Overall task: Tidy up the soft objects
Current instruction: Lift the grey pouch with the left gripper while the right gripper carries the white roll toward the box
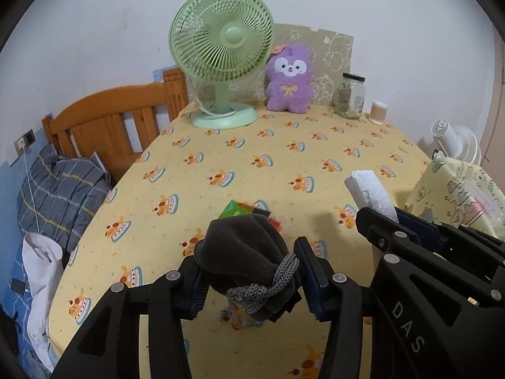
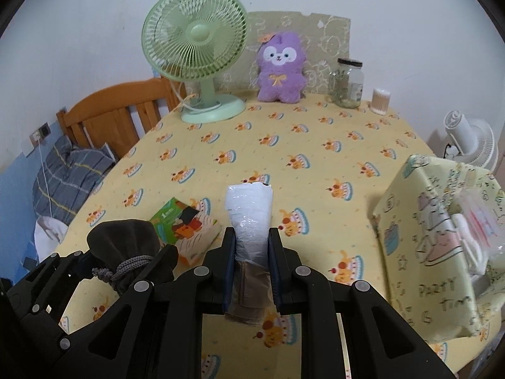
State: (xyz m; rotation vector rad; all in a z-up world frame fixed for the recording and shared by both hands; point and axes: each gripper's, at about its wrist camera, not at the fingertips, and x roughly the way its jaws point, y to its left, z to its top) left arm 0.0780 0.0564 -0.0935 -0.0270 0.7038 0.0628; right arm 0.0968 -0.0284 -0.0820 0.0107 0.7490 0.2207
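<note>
My left gripper (image 1: 249,271) is shut on a dark grey drawstring pouch (image 1: 243,252) with a grey cord, held above the yellow tablecloth (image 1: 252,158). The pouch also shows in the right wrist view (image 2: 126,243) at lower left. My right gripper (image 2: 251,259) is shut on a white plastic-wrapped soft pack (image 2: 251,214), held upright above the cloth; the pack shows in the left wrist view (image 1: 369,192) at right. A purple plush toy (image 1: 288,79) sits at the table's far edge, also in the right wrist view (image 2: 281,68).
A green fan (image 2: 195,47), glass jar (image 2: 347,83) and cotton-swab tub (image 2: 380,101) stand at the back. A green picture box (image 2: 186,225) lies on the cloth. A patterned box (image 2: 442,246) with clear bags stands at right. A wooden bed headboard (image 1: 110,120) is left.
</note>
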